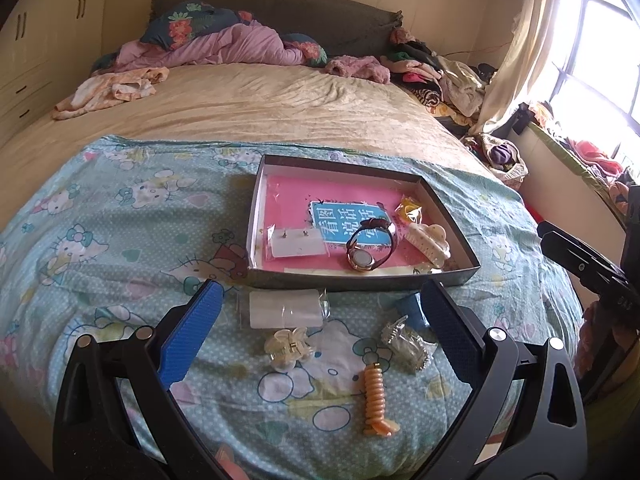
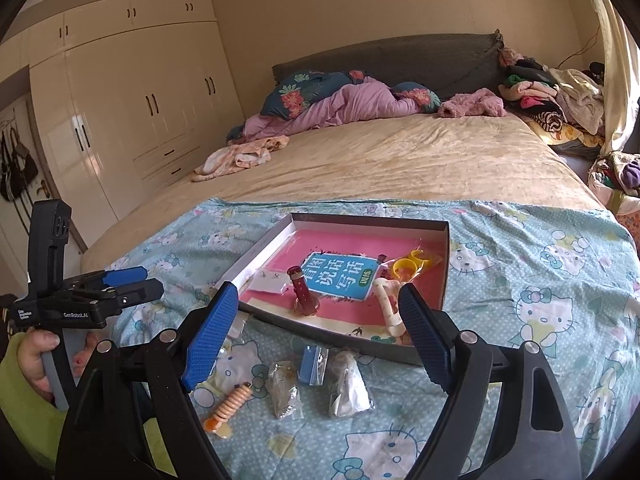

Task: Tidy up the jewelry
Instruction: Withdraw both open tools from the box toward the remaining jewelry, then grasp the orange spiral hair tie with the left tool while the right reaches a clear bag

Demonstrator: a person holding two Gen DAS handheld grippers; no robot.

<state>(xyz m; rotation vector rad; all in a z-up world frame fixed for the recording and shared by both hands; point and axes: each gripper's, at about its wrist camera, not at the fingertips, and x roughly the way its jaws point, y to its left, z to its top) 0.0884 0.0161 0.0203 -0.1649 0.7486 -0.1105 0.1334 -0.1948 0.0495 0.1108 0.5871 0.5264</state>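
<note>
A shallow grey box [image 1: 360, 282] [image 2: 368, 225] with a pink book in it lies on the Hello Kitty cloth. It holds a watch [image 1: 368, 250] [image 2: 304, 298], an earring card [image 1: 296, 242], a cream claw clip [image 1: 428, 240] [image 2: 388, 304] and a yellow bagged piece [image 1: 410, 208] [image 2: 408, 266]. In front of the box lie a clear bagged card [image 1: 286, 310], a clear claw clip [image 1: 288, 348], an orange spiral tie [image 1: 376, 396] [image 2: 232, 404] and a bagged silver piece [image 1: 406, 344] [image 2: 284, 392]. My left gripper [image 1: 320, 320] hangs open above these. My right gripper [image 2: 318, 332] is open too, over a small blue bagged piece [image 2: 310, 364] and a white one [image 2: 348, 392].
The cloth [image 1: 120, 240] covers the foot of a wide bed [image 1: 260, 104] with bedding and clothes piled at its head. Wardrobes [image 2: 132, 112] line the left wall. A window with a curtain [image 1: 516, 48] is on the right. A hand in a green sleeve [image 2: 28, 392] holds the left gripper.
</note>
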